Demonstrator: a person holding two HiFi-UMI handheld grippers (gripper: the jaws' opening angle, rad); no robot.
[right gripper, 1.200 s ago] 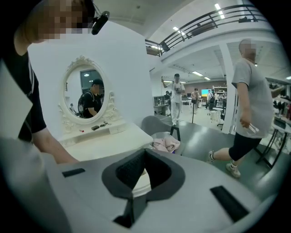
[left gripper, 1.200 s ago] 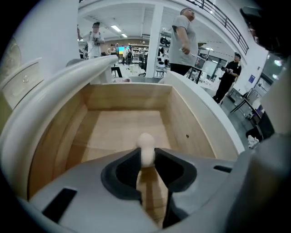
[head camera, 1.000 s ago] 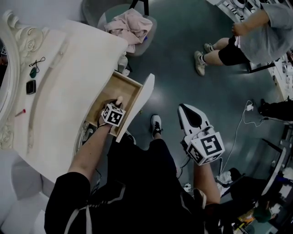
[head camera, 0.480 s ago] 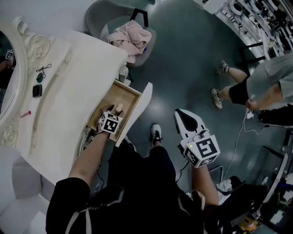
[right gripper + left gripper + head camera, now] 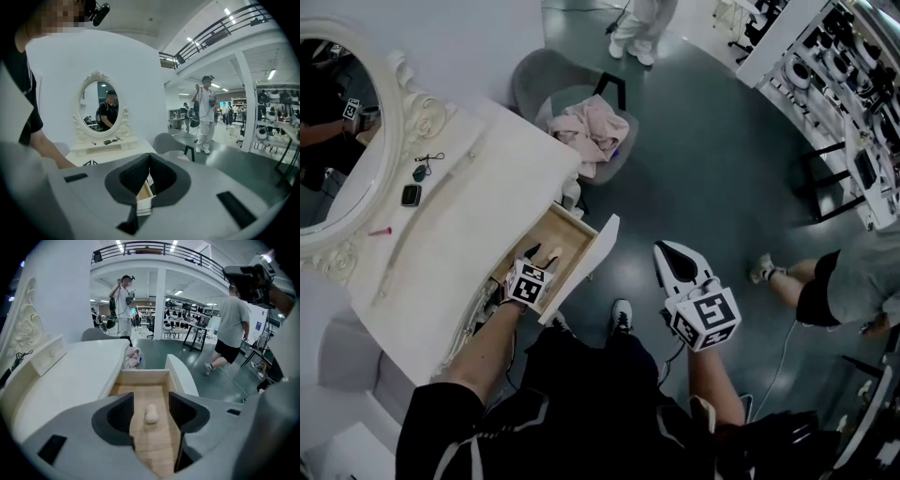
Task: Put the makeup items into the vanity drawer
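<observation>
A beige makeup sponge (image 5: 151, 414) lies on the wooden floor of the open vanity drawer (image 5: 143, 377). My left gripper (image 5: 151, 401) hovers over the drawer's near end, open, its dark pads (image 5: 123, 411) on either side of the sponge and clear of it. In the head view the left gripper (image 5: 541, 262) sits above the drawer (image 5: 565, 232), marker cube nearest me. My right gripper (image 5: 671, 253) hangs over the floor to the right of the drawer front, shut and with nothing in it. In the right gripper view its pads (image 5: 136, 176) meet at the tips.
On the white vanity top (image 5: 478, 225) below the oval mirror (image 5: 337, 141) lie a small dark compact (image 5: 411, 195), a dark item with a cord (image 5: 420, 172) and a thin red stick (image 5: 379, 231). A grey chair with pink clothes (image 5: 592, 127) stands behind. A person's legs (image 5: 820, 286) are at right.
The head view has tilted up, so the mirror and more of the room show. The left gripper stays over the drawer. The person at upper right has moved off to the right.
</observation>
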